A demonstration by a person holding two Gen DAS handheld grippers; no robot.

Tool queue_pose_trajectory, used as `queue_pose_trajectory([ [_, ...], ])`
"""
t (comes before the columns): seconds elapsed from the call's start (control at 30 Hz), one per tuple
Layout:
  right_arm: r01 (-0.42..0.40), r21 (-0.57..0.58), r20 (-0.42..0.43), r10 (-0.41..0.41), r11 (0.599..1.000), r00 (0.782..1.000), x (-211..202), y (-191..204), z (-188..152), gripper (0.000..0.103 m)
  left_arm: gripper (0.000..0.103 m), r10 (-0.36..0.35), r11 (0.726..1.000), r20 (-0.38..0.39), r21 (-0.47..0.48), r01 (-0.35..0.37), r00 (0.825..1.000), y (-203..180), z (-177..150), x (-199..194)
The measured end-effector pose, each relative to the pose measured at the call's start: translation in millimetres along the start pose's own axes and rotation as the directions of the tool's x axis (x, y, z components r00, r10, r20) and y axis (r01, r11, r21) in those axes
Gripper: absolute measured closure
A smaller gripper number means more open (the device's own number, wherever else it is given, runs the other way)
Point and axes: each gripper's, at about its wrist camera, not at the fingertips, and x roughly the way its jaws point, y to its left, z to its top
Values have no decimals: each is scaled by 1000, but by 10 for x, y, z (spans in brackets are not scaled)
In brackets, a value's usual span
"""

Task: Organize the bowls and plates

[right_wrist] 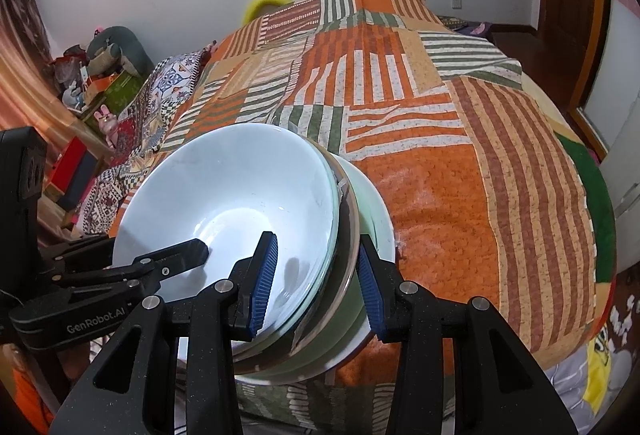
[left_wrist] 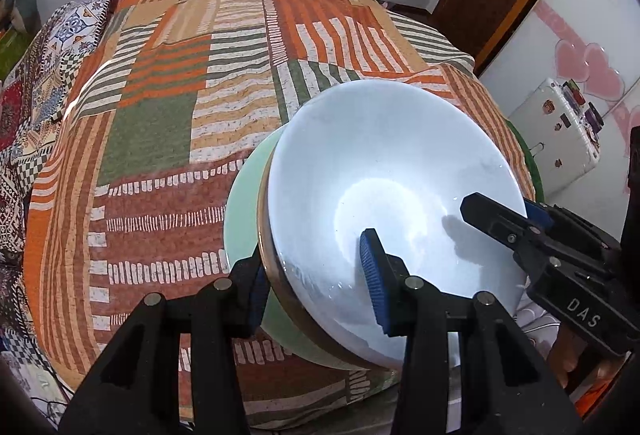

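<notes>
Stack: while I hold it from both sides, the white bowl (left_wrist: 380, 171) nests in a green bowl (left_wrist: 244, 195), at the near edge of the patchwork bedspread (left_wrist: 168, 107).
Left gripper (left_wrist: 316, 275): clamped across the left rims.
Right gripper (right_wrist: 320, 275): straddling the right rims; contact unclear, I cannot tell.
Handling: stiff, glossy, breakable, probably heavy; I'd grip both rims evenly.

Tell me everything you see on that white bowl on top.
The glossy white ceramic-looking bowl is wide, empty, with glare in its base. It sits nested atop a clear glass bowl and pale green dishes, above the patchwork bedspread. Left tongs and right tongs both straddle the stack's rim.
</notes>
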Motion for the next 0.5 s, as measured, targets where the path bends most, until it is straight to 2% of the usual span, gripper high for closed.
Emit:
queue_pose_trajectory([
  [0.1,16,-25,6,-16,1000,1000,23,24,-10,65,60,-4,1000,4,-2,4,1000,5,-7,1],
  [0.27,-10,-19,3,10,1000,1000,15,-24,-22,65,61,-6,1000,9,7,5,1000,3,-29,-3],
  [0.37,-19,-12,1,19,1000,1000,-10,-44,-20,65,61,42,999,36,21,-42,998,-1,-35,-63],
  [0.5,-12,-21,10,12,1000,1000,-92,-35,-13,65,60,39,999,66,4,-40,997,59,-38,-221],
])
